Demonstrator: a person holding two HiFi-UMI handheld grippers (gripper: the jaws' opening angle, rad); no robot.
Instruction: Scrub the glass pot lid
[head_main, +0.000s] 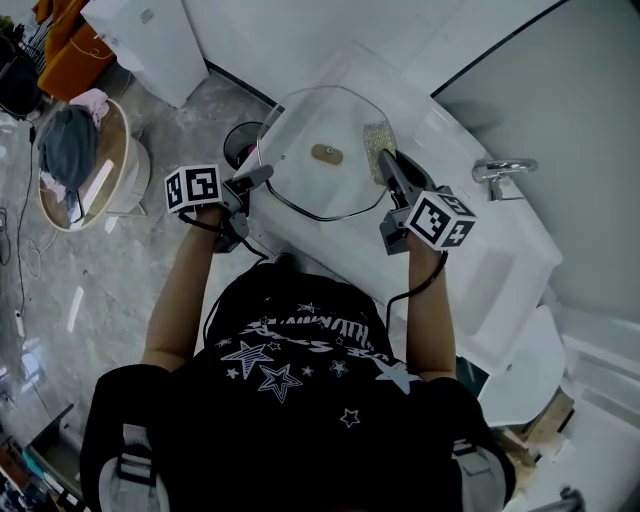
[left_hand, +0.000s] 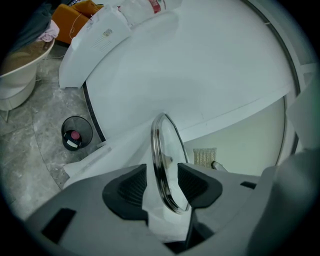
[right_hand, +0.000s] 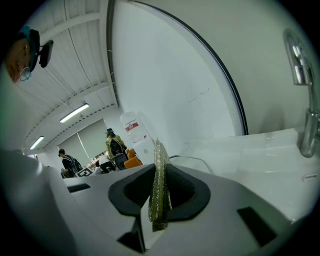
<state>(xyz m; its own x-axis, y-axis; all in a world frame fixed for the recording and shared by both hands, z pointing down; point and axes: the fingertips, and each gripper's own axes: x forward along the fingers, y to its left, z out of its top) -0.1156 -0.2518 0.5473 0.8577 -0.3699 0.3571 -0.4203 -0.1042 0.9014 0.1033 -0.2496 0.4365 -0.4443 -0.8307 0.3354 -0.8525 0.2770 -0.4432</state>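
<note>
White sink lies under the lid, its rim loose between the wide jaws of the left hand-held gripper, so a shove from the scourer clamped in the right hand-held gripper may slide it away.

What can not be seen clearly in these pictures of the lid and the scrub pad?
- Whether the scrub pad touches the glass lid: right gripper view shows it edge-on.
- What lies in the small bin: left gripper view, too small.
- Faucet: right gripper view, cut off by the edge.

Left tongs apart, right tongs clamped, both held forward
</note>
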